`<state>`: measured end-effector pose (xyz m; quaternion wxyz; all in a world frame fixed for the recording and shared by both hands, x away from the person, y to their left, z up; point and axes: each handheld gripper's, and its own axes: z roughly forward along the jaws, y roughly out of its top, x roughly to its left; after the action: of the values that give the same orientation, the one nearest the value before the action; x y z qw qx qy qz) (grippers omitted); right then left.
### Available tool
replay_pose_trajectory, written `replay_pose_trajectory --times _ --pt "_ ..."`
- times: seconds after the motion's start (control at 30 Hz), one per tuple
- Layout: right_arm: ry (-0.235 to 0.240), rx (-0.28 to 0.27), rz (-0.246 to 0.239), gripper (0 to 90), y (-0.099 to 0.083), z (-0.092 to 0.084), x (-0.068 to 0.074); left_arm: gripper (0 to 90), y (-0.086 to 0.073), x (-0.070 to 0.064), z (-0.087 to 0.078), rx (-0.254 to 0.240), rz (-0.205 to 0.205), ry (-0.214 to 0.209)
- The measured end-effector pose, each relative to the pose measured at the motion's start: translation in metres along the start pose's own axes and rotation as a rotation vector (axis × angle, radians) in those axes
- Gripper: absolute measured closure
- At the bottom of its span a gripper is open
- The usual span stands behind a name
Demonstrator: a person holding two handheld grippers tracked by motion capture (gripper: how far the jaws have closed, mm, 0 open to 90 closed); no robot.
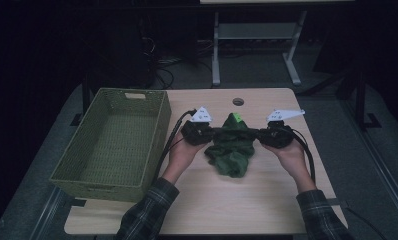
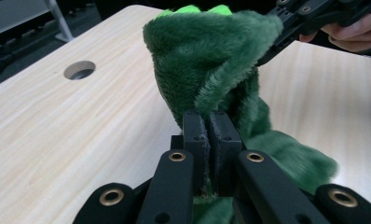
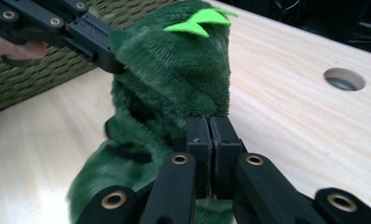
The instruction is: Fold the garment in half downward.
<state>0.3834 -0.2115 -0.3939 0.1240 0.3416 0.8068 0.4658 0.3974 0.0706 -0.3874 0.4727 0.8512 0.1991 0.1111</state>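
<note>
Right now both claws pinch the green fuzzy cloth (image 1: 231,147) over the middle of the wooden table (image 1: 267,200). Left gripper (image 1: 213,134) is clamped on its left edge, right gripper (image 1: 253,135) on its right. Bright green bits, maybe spikes, poke up on top. A green basket (image 1: 112,145) sits left. I cannot read any writing.

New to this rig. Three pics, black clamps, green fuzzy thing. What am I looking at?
No robot here: a person holds a two-jaw gripper in each hand. The high view looks down on a wooden table. The other two pictures come from cameras riding on each gripper, looking along its black jaws. The left gripper and right gripper are both shut on a green plush garment with bright green spikes, each pinching one side, so it hangs between them with its lower part on the table. A green woven basket stands at the left.
</note>
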Motion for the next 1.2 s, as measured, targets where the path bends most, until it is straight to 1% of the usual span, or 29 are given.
replay_pose_trajectory --times 0.03,0.07,0.1,0.13,0.17,0.2,0.27,0.3,0.37,0.4,0.43,0.53,0.57,0.6,0.63,0.67,0.73,0.77,0.8,0.87,0.9,0.93,1.0,1.03,1.07,1.1,1.13,1.17,1.2 --pt "0.003 -0.013 -0.004 88.1 -0.004 -0.003 0.005 86.6 -0.003 -0.005 -0.003 -0.008 0.000 -0.017" --pt "0.003 -0.013 -0.004 88.1 -0.004 -0.003 0.005 86.5 -0.003 -0.005 -0.003 -0.008 0.000 -0.017" --pt "0.010 -0.003 -0.001 88.0 -0.008 -0.006 0.008 86.5 -0.005 -0.007 -0.005 -0.010 0.002 -0.023" --pt "0.014 -0.001 0.001 88.1 -0.010 -0.007 0.009 86.5 -0.008 -0.011 -0.008 -0.008 0.006 -0.035" --pt "0.012 -0.015 0.000 88.1 -0.013 -0.008 0.012 86.5 -0.008 -0.011 -0.008 -0.008 0.006 -0.035" --pt "0.014 -0.020 -0.002 88.0 -0.016 -0.009 0.014 86.5 -0.012 -0.015 -0.010 -0.007 0.017 -0.041" --pt "0.026 -0.012 -0.002 88.0 -0.020 -0.011 0.017 86.5 -0.013 -0.017 -0.011 -0.003 0.021 -0.044" --pt "0.026 -0.022 -0.009 88.1 -0.022 -0.012 0.020 86.5 -0.016 -0.021 -0.012 0.004 0.028 -0.054" --pt "0.028 -0.022 -0.014 87.7 -0.026 -0.014 0.024 86.6 -0.018 -0.025 -0.013 0.007 0.035 -0.058" --pt "0.028 -0.022 -0.014 87.7 -0.026 -0.014 0.024 86.6 -0.018 -0.025 -0.013 0.007 0.035 -0.058" --pt "0.040 -0.018 -0.013 87.7 -0.029 -0.017 0.027 86.6 -0.020 -0.030 -0.014 0.011 0.045 -0.062" --pt "0.040 -0.027 -0.015 87.7 -0.033 -0.019 0.031 86.7 -0.023 -0.034 -0.016 0.012 0.050 -0.067" --pt "0.047 -0.010 -0.012 87.7 -0.037 -0.020 0.034 86.7 -0.026 -0.037 -0.017 0.016 0.054 -0.070" --pt "0.047 -0.010 -0.012 87.7 -0.037 -0.020 0.034 86.7 -0.026 -0.037 -0.017 0.016 0.054 -0.070" --pt "0.051 -0.009 -0.022 87.7 -0.042 -0.022 0.039 86.7 -0.030 -0.041 -0.018 0.022 0.056 -0.076" --pt "0.051 -0.009 -0.022 87.7 -0.042 -0.022 0.039 86.7 -0.030 -0.041 -0.018 0.022 0.056 -0.076" --pt "0.061 0.002 -0.017 87.7 -0.047 -0.023 0.043 86.8 -0.036 -0.044 -0.018 0.027 0.060 -0.084" --pt "0.068 0.019 -0.025 87.7 -0.052 -0.023 0.047 86.7 -0.038 -0.047 -0.018 0.034 0.054 -0.088" --pt "0.069 0.021 -0.032 87.8 -0.055 -0.023 0.049 86.7 -0.041 -0.048 -0.018 0.038 0.057 -0.095" --pt "0.075 0.031 -0.031 87.7 -0.058 -0.022 0.050 86.7 -0.047 -0.052 -0.016 0.051 0.055 -0.099" --pt "0.079 0.049 -0.035 87.7 -0.062 -0.021 0.052 86.7 -0.054 -0.054 -0.014 0.070 0.059 -0.108" --pt "0.079 0.049 -0.035 87.7 -0.062 -0.021 0.052 86.7 -0.054 -0.054 -0.014 0.070 0.059 -0.108" --pt "0.086 0.052 -0.034 87.7 -0.067 -0.021 0.055 86.8 -0.061 -0.056 -0.012 0.090 0.059 -0.114" --pt "0.095 0.081 -0.035 87.8 -0.072 -0.019 0.058 86.8 -0.068 -0.058 -0.012 0.104 0.055 -0.126" --pt "0.095 0.081 -0.035 87.8 -0.072 -0.019 0.058 86.9 -0.068 -0.058 -0.012 0.104 0.055 -0.126" --pt "0.107 0.088 -0.035 87.7 -0.077 -0.019 0.061 86.9 -0.073 -0.060 -0.011 0.116 0.059 -0.134" --pt "0.107 0.088 -0.035 87.7 -0.077 -0.019 0.061 86.9 -0.073 -0.060 -0.011 0.116 0.059 -0.134" --pt "0.117 0.114 -0.035 87.7 -0.082 -0.016 0.064 86.9 -0.077 -0.062 -0.009 0.133 0.061 -0.143" --pt "0.117 0.114 -0.035 87.7 -0.082 -0.016 0.064 87.0 -0.077 -0.062 -0.009 0.133 0.061 -0.143"
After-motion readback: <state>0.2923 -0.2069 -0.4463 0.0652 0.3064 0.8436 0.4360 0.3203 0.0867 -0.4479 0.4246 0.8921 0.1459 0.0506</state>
